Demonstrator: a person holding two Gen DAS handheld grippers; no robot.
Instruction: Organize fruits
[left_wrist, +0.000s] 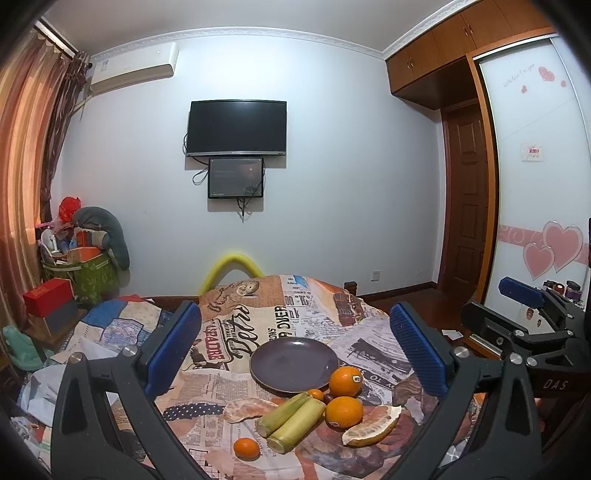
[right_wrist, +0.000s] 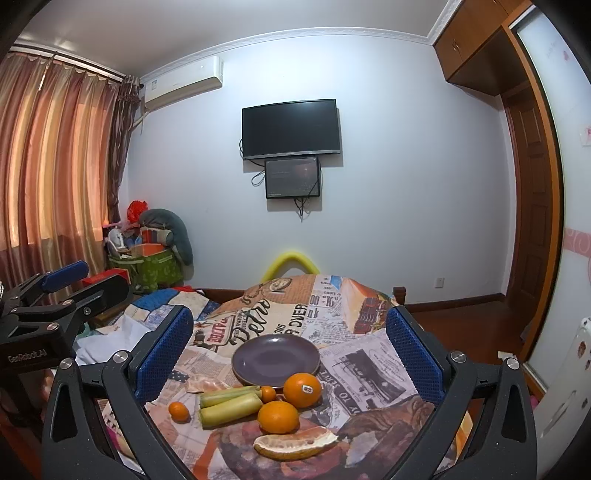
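Observation:
An empty dark purple plate (left_wrist: 291, 363) (right_wrist: 275, 358) sits mid-table. In front of it lie two oranges (left_wrist: 345, 380) (right_wrist: 277, 416), two green cane pieces (left_wrist: 291, 421) (right_wrist: 229, 408), two small mandarins (left_wrist: 246, 448) (right_wrist: 179, 411), a pomelo wedge (left_wrist: 371, 426) (right_wrist: 295, 445) and a peeled segment (left_wrist: 247, 408). My left gripper (left_wrist: 295, 308) (right_wrist: 92, 282) hovers open before the fruit, holding nothing. Beside it on the right, my right gripper (right_wrist: 289, 313) (left_wrist: 498, 302) is also wide open, with nothing between its blue pads.
A newspaper-print cloth (left_wrist: 240, 332) covers the table. A yellow foam arch (right_wrist: 290, 264) rises behind its far edge. Bedding (left_wrist: 110, 328), a red box (left_wrist: 48, 297) and a green bag (right_wrist: 155, 271) crowd the left. A wardrobe (left_wrist: 535, 184) stands at right.

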